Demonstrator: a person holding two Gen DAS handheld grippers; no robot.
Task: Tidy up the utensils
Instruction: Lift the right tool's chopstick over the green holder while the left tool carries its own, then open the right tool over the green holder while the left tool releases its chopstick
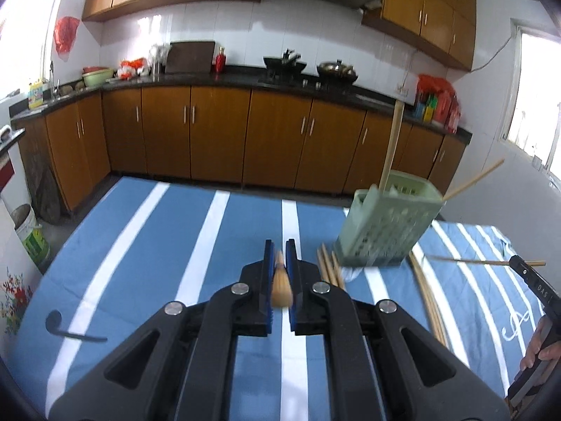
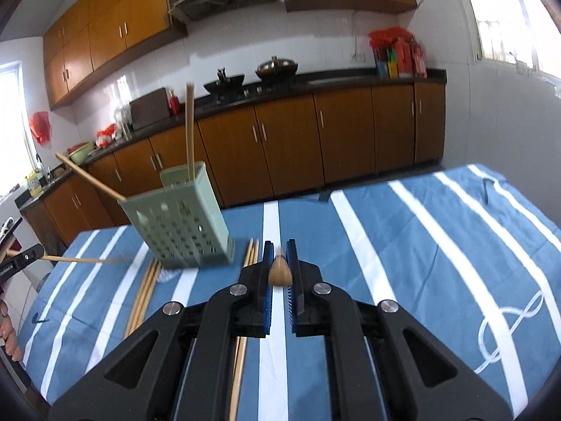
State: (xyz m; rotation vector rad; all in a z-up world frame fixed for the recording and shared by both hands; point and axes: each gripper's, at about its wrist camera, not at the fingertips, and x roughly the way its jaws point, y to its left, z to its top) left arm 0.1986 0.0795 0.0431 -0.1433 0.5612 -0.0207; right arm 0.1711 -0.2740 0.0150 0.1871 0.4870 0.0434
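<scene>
Left gripper is clamped on one chopstick, seen end-on; right gripper is clamped on another. Both are carried above the table, loose chopsticks lying beyond. Farther off, the green holder has two sticks in it. Step in hand: transport. Next: tip each chopstick upright over the holder, then release.

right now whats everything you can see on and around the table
utensil holder: one, pale green, perforated, on the table's far side
chopsticks in holder: two, tan, sticking up out of it
loose chopsticks: several, tan, flat on the cloth beside the holder
tablecloth: one, blue with white stripes
black utensil: one, on the cloth's left edge
left claw: shut on a chopstick
right claw: shut on a chopstick
</scene>
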